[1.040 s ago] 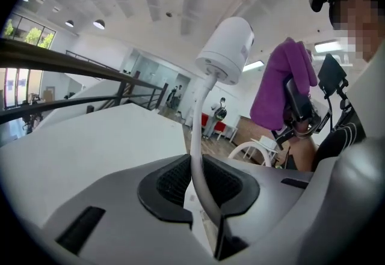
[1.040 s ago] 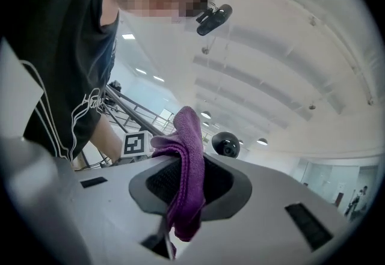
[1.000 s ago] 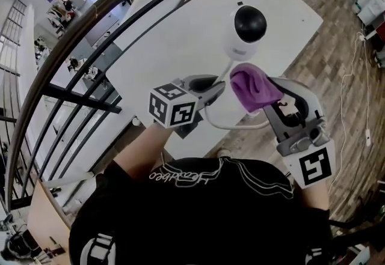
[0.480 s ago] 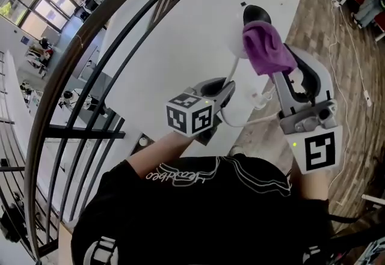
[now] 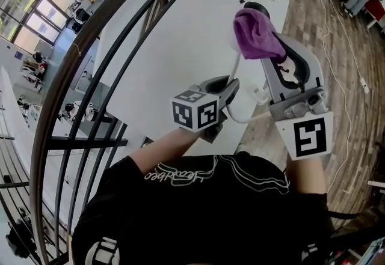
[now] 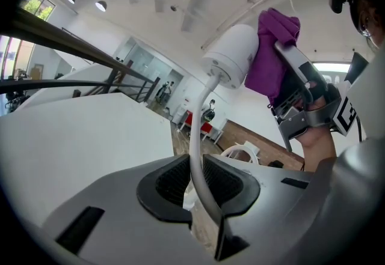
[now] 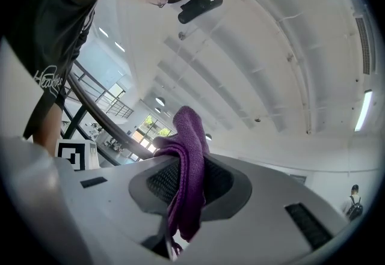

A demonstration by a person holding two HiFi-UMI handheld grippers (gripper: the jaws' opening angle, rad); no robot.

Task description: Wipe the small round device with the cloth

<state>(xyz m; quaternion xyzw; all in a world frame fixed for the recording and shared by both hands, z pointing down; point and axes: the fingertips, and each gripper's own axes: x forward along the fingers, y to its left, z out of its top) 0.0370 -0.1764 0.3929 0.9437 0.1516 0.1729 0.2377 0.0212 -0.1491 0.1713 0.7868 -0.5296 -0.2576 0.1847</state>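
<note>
The small round device (image 6: 231, 53), white with a black dome (image 5: 258, 8), hangs in the air on its stiff white cable (image 6: 195, 149). My left gripper (image 5: 231, 87) holds that cable between its pads (image 6: 171, 181); its jaws are opening slightly while the cable still sits clamped. The purple cloth (image 5: 255, 34) is bunched in my right gripper (image 5: 272, 48), which is shut on it. The cloth lies against the device's side and hides most of it in the head view. In the right gripper view the cloth (image 7: 189, 167) stands up between the jaws of the right gripper (image 7: 187, 184); the device is not visible there.
A white table (image 5: 174, 29) lies below and beyond the grippers. A dark metal railing (image 5: 90, 47) curves along its left side. Wooden floor (image 5: 328, 35) with loose cords runs on the right. More cable loops under the left gripper (image 5: 242, 118).
The cloth has gone from under the device's dome up over it, now covering most of the device. Both grippers and the device have shifted right and farther up in the head view.
</note>
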